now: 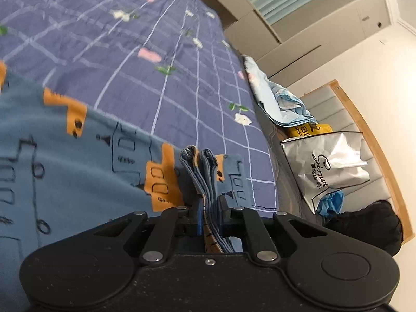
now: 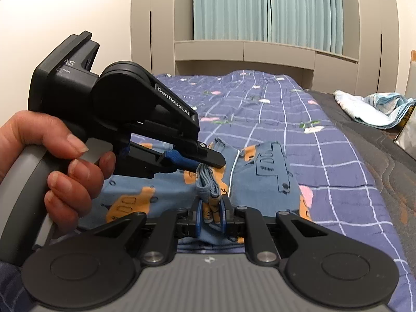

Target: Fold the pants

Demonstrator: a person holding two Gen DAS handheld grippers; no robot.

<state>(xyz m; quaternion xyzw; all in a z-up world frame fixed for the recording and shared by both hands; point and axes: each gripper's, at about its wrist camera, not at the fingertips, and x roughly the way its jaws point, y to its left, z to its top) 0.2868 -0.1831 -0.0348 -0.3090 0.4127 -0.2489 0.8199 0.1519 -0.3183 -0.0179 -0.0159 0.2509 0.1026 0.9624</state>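
Blue pants [image 1: 65, 156] printed with orange buses lie on a purple checked bed cover [image 1: 130, 52]. My left gripper [image 1: 211, 205] is shut on a bunched stack of the pants' edges, which stands up between its pads. In the right wrist view the same pants [image 2: 265, 179] spread across the bed cover [image 2: 338, 156]. There my right gripper [image 2: 211, 212] is shut on a gathered fold of fabric. The left gripper [image 2: 208, 160] reaches in from the left just beyond it, held by a hand [image 2: 65, 171], with its tips on the same bunch.
A silver printed bag [image 1: 327, 166], a yellow packet and a dark bundle [image 1: 369, 223] sit off the bed's right side by a wooden frame. A crumpled light blue cloth [image 2: 377, 109] lies at the bed's far right. Cabinets and a teal curtain [image 2: 260, 7] stand beyond the bed.
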